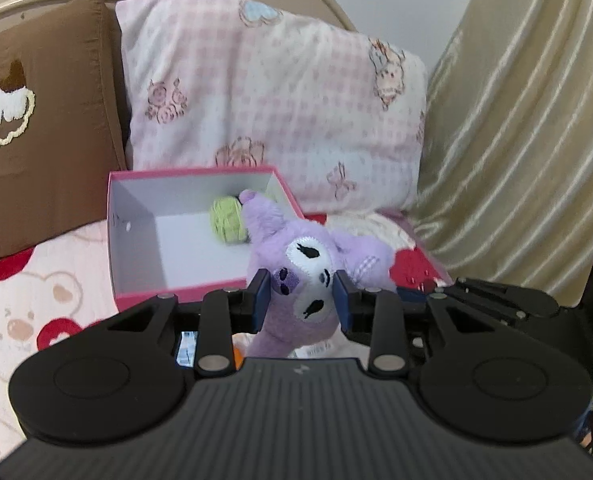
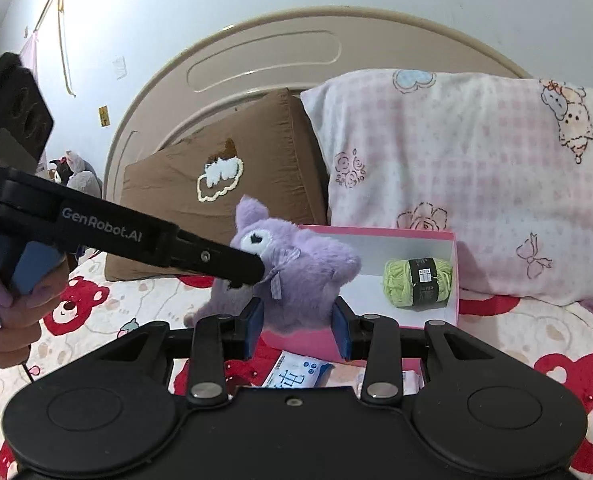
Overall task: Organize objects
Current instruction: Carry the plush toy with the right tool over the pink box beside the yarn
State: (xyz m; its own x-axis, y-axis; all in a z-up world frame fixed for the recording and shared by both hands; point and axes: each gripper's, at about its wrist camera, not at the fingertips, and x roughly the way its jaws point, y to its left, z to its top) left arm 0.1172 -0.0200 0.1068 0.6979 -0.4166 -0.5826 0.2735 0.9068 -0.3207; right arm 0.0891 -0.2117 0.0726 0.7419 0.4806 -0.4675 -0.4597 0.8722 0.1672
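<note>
Both hand-held grippers were angled slightly down, left hand-held gripper and right hand-held gripper each clamped on the purple plush. Just beyond sat the pink box holding green yarn, pillows behind.

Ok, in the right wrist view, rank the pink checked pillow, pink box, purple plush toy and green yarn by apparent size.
Largest to smallest:
1. pink checked pillow
2. pink box and purple plush toy: look alike, and the toy sits nearer the camera, so unranked
3. green yarn

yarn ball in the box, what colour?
Light green yarn ball, black label band; clearest in right wrist view.
</note>
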